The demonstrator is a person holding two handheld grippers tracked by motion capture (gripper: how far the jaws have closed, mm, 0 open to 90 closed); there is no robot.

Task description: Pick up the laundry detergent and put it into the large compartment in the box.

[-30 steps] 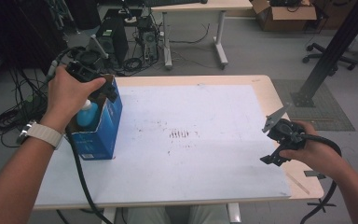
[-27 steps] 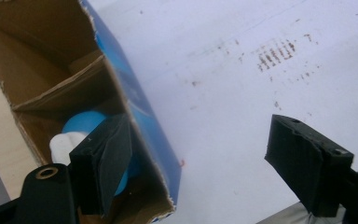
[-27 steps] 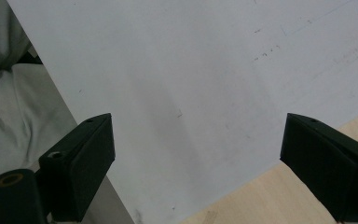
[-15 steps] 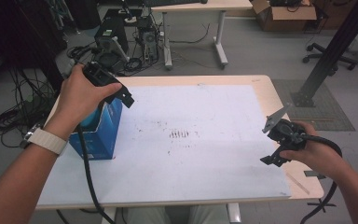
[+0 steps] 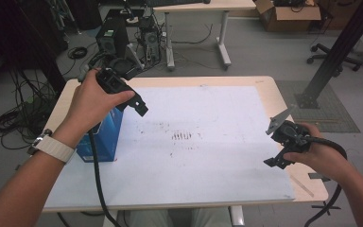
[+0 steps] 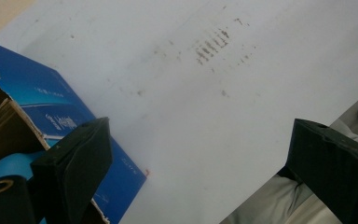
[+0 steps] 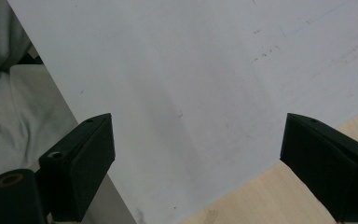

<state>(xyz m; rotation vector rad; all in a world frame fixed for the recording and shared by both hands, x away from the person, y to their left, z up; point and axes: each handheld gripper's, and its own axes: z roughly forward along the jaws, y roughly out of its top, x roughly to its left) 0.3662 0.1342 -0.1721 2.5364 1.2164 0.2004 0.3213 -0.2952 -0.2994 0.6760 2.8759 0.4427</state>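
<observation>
Blue cardboard marks the box (image 5: 101, 137) standing open-topped at the counter's (image 5: 264, 85) left edge on the white sheet (image 5: 208, 142), a pale blue rounded thing (image 6: 9, 165) inside it. We see the left gripper (image 5: 130, 97) held just above the box, jaws wide apart and empty. The right gripper (image 5: 276, 144) hovers over the sheet's right edge — well apart from the box, jaws likewise spread on nothing.

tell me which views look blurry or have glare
High view: sharp, even light, no glare on the white sheet. Left gripper view: soft; blue box slightly smeared. Right gripper view: near jaws and white sheet both soft, no glare.
</observation>
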